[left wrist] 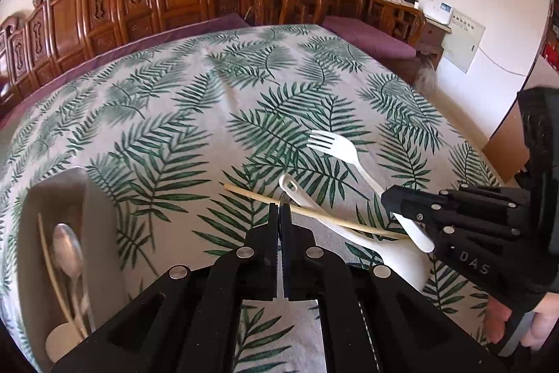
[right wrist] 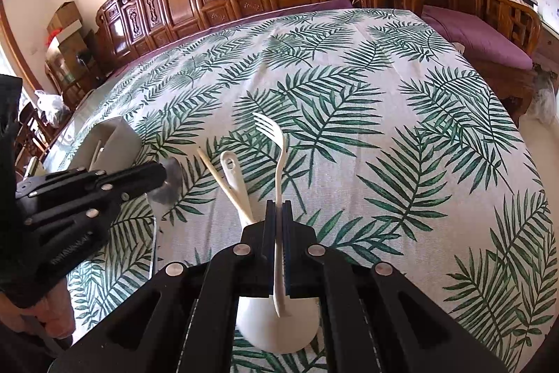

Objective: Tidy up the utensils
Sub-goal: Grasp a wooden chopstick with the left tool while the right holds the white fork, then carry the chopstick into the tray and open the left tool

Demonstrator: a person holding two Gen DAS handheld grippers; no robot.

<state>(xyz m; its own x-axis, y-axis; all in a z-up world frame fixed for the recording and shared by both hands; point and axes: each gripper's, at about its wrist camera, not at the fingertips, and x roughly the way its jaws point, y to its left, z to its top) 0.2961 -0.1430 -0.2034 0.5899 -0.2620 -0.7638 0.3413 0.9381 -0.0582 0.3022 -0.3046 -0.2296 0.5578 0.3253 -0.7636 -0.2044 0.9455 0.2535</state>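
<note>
On the worktop (right wrist: 401,135) my right tongs (right wrist: 278,210) clamp the fork (right wrist: 279,159), my left tongs (left wrist: 278,208) stand together near the chopstick (left wrist: 314,212), a ladle (right wrist: 237,187) waits, and the holder (left wrist: 52,215) already has a spoon (left wrist: 66,247).

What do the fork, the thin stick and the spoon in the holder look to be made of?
Fork: likely plastic, matte white, thin and slightly bowed in the right gripper's closed jaws.
Thin stick: probably bamboo or wood, pale tan, unvarnished.
Spoon in the holder: seemingly metal, grey and shiny, though blurred.
</note>
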